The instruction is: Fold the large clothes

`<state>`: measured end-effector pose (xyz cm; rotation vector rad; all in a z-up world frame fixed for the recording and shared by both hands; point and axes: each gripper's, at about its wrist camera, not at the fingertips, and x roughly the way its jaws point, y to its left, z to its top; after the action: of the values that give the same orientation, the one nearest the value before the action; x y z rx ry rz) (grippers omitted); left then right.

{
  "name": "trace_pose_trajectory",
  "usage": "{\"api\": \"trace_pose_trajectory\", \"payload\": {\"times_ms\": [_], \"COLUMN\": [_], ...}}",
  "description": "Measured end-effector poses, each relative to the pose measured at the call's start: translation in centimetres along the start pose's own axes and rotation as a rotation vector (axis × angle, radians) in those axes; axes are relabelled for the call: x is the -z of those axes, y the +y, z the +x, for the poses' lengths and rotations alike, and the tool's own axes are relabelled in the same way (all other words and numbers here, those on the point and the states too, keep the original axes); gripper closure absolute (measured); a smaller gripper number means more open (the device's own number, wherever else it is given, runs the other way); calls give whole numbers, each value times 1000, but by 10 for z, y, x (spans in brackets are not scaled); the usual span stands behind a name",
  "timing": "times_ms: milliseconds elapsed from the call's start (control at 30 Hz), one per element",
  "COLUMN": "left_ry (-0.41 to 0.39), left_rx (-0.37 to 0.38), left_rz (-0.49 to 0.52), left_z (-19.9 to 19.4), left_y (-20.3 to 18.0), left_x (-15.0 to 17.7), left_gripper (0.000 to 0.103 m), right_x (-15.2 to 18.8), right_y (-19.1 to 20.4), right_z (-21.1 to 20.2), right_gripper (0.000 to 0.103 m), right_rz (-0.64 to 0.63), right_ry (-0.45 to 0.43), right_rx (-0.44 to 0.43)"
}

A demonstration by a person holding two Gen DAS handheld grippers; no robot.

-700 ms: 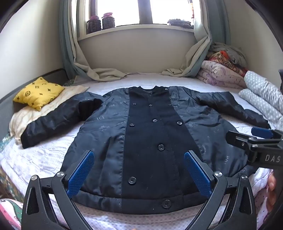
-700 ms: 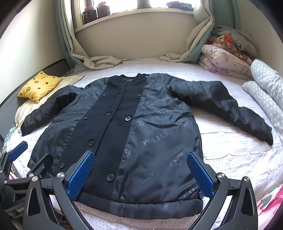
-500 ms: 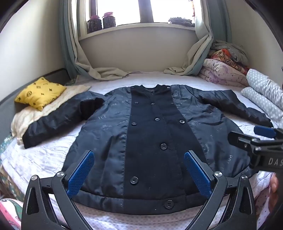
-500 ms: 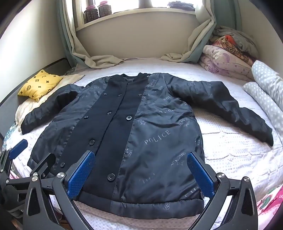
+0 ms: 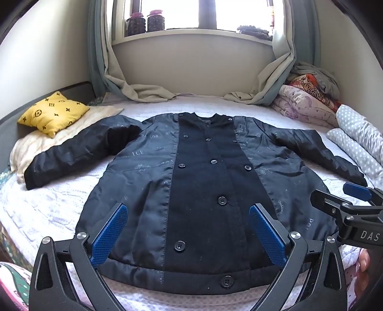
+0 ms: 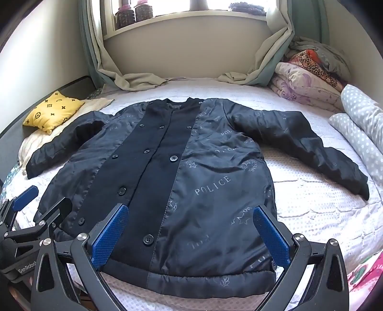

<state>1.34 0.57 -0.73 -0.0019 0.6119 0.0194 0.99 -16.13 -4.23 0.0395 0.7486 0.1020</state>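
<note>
A dark blue-black buttoned jacket (image 5: 198, 181) (image 6: 191, 172) lies flat on the bed, front up, collar toward the window, both sleeves spread out. My left gripper (image 5: 189, 215) hovers above the hem near the jacket's middle, open, nothing between its blue pads. My right gripper (image 6: 190, 216) hangs over the hem on the jacket's right half, also open and empty. Each gripper shows in the other's view: the right gripper (image 5: 340, 198) at the right edge, the left gripper (image 6: 40, 203) at the left edge.
The bed's white cover (image 6: 311, 203) lies under the jacket. A yellow pillow (image 5: 53, 113) sits at the far left. Folded quilts (image 5: 308, 105) and dotted bolsters (image 5: 359, 138) line the right side. Curtains (image 5: 143, 91) drape onto the bed below the window sill with jars (image 5: 146, 22).
Both grippers have drifted slightly nearer the jacket and tilted a little; the jacket sits a bit lower in both views. Jaws stay wide and empty.
</note>
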Motion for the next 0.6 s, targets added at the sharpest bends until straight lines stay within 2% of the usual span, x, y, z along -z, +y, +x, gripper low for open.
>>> {"api": "trace_pose_trajectory", "payload": {"times_ms": [200,600], "left_ry": [-6,2], "left_rx": [21,-2], "left_rz": [-18,-12], "left_z": [-1,3], "left_y": [3,4], "left_x": [0,1], "left_gripper": [0,0], "right_x": [0,2], "right_y": [0,0], "right_z": [0,3], "right_gripper": [0,0], "right_rz": [1,1], "right_ry": [0,15], "right_rx": [-1,-7]}}
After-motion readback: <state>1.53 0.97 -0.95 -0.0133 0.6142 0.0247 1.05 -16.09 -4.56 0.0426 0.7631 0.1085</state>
